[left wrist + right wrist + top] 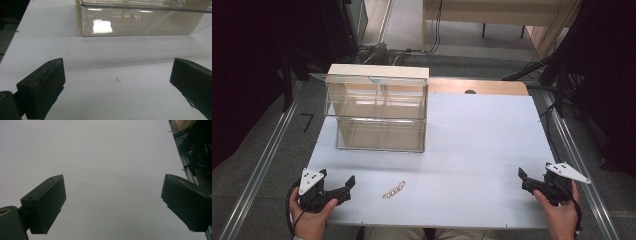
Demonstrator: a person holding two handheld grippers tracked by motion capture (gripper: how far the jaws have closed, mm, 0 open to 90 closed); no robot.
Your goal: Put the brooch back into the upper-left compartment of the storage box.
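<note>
Bracelet (394, 189) lies flat on the tabletop (482, 150), just right of my left gripper (343, 187) and well apart from my right gripper (523, 179). Both sets of jaws stand wide open, holding nothing. Recommended approach: come down with the left jaws straddling the chain's middle, close gently. Clear drawer box (377, 112) stands behind.

clear two-tier case (377, 112) at the table's (482, 135) far left. bracelet (393, 189) near the front edge, before the case. left gripper (343, 189) just left of bracelet; right gripper (527, 181) well apart, front right.
</note>
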